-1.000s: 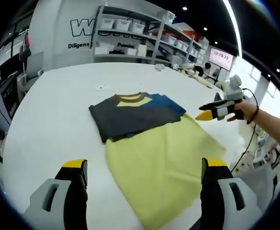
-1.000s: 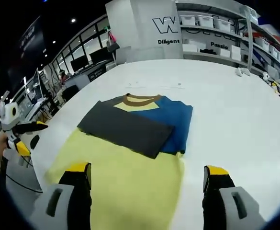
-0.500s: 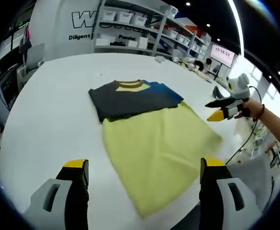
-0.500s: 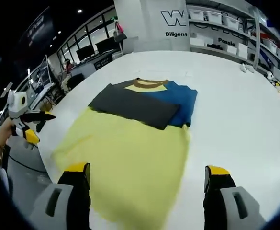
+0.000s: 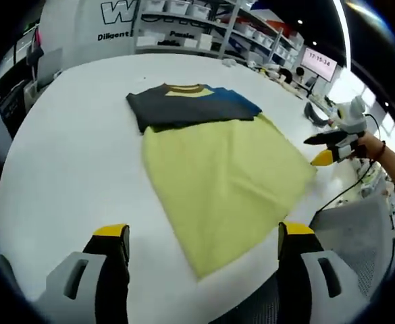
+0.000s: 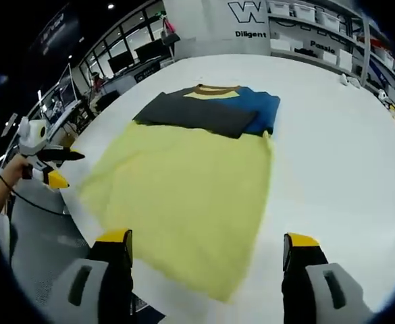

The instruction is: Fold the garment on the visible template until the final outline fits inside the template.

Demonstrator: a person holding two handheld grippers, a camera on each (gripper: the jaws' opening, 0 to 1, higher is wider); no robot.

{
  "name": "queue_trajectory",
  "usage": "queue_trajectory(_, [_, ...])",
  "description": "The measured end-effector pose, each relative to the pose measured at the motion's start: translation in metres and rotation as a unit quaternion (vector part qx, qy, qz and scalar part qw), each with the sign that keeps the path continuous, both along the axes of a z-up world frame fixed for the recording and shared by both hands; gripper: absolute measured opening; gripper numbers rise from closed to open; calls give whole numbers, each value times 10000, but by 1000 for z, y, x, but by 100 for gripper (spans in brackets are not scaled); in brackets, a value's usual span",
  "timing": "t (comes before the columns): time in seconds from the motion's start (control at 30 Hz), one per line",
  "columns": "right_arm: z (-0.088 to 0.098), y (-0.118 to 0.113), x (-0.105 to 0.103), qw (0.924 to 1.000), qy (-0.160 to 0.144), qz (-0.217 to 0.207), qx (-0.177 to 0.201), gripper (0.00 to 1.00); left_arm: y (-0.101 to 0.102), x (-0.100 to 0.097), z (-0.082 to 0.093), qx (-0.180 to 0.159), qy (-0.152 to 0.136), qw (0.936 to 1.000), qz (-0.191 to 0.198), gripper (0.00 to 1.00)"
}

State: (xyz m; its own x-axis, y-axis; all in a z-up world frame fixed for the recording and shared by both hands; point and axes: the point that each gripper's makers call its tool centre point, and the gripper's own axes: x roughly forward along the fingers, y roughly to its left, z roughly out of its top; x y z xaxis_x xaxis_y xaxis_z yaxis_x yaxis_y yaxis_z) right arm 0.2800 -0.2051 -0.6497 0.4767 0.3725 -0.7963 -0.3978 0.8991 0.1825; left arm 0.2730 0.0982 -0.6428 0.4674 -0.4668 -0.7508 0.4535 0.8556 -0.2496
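Observation:
A garment (image 5: pixel 224 175) lies flat on the white table (image 5: pixel 69 155). Its body is yellow, with the hem at the table's near edge. A dark grey sleeve (image 5: pixel 173 108) and a blue sleeve (image 5: pixel 234 101) are folded across the chest below the brown collar (image 5: pixel 180 88). My left gripper (image 5: pixel 201 233) hovers open over the hem with nothing between its fingers. A hand holds my right gripper (image 5: pixel 317 149) open beside the garment's right edge. In the right gripper view the same garment (image 6: pixel 183 182) spreads ahead of my open right gripper (image 6: pixel 208 239). The left gripper (image 6: pixel 65 167) hangs off the table's left side.
Shelves (image 5: pixel 204 27) with white bins line the far wall behind the table. Desks with monitors (image 6: pixel 126 61) stand at the far left. A grey chair (image 5: pixel 349 236) sits off the table's near right edge. A cable (image 6: pixel 32 202) trails from the left gripper.
Both cameras have pulled back and up from the garment, so more of the yellow body and the table's near edge show. The garment itself lies as before.

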Motion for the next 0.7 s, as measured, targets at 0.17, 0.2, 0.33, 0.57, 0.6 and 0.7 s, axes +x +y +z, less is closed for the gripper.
queue_trajectory(0.17, [-8, -5, -12, 9999, 89, -47, -67, 78, -1, -7, -9, 72, 152, 9998, 92, 80])
queue_trajectory(0.2, [-11, -7, -16, 9999, 126, -51, -90, 76, -2, -10, -11, 108, 186, 9997, 72, 78])
queue_trajectory(0.33, [-17, -11, -25, 9997, 190, -107, -124, 69, -3, -15, -17, 160, 256, 9995, 115, 72])
queue_trajectory(0.57, [-22, -19, -34, 9993, 212, -207, -227, 53, 0, -16, -23, 279, 270, 9991, 194, 57])
queue_trajectory(0.6, [-23, -20, -35, 9992, 220, -209, -270, 52, 1, -16, -24, 309, 267, 9990, 201, 55])
queue_trajectory(0.7, [-24, -23, -36, 9988, 235, -258, -336, 47, 2, -16, -24, 406, 231, 9987, 177, 52])
